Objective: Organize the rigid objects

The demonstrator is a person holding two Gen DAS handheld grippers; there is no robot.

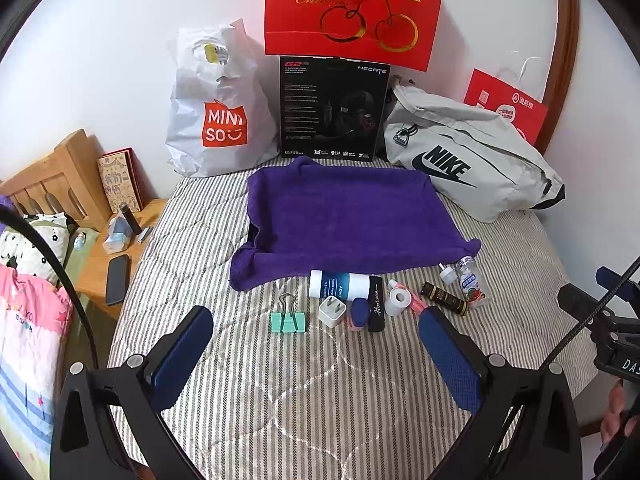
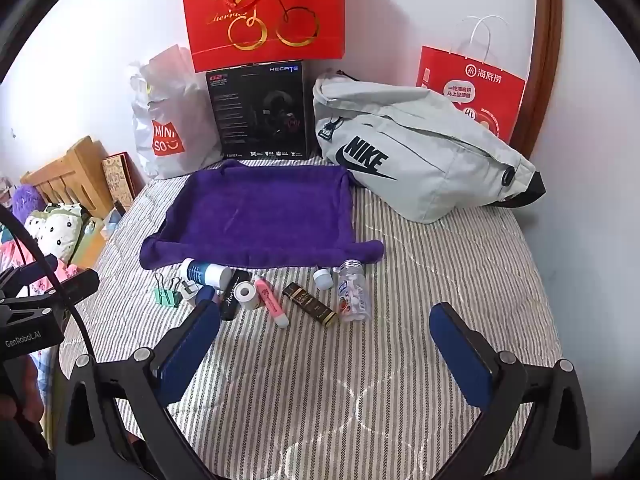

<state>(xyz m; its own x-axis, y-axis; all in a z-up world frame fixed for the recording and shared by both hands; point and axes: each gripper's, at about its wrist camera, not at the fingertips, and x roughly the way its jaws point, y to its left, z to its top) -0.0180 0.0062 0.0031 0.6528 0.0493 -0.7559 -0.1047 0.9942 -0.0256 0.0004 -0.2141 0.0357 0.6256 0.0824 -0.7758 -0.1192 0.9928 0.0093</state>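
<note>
A purple towel-lined tray [image 1: 352,216] [image 2: 260,216] lies on the striped bed. In front of it sits a row of small things: a green binder clip [image 1: 288,320] [image 2: 166,294], a white charger plug [image 1: 332,311], a blue-white bottle [image 1: 340,285] [image 2: 206,273], a black "Horizon" case [image 1: 376,306] [image 2: 232,296], a white tape roll [image 1: 398,300] [image 2: 247,293], a pink highlighter [image 2: 270,300], a dark gold-trimmed tube [image 1: 444,298] [image 2: 310,304] and a clear pill bottle [image 1: 472,280] [image 2: 354,296]. My left gripper [image 1: 316,328] and right gripper [image 2: 326,320] are open and empty, just short of the row.
A Miniso bag [image 1: 220,112], a black headset box [image 1: 334,108], a grey Nike bag [image 1: 468,156] [image 2: 416,148] and red paper bags [image 1: 352,8] [image 2: 468,92] stand along the wall behind the tray. A wooden bedside table [image 1: 132,236] with a phone [image 1: 117,279] is at left.
</note>
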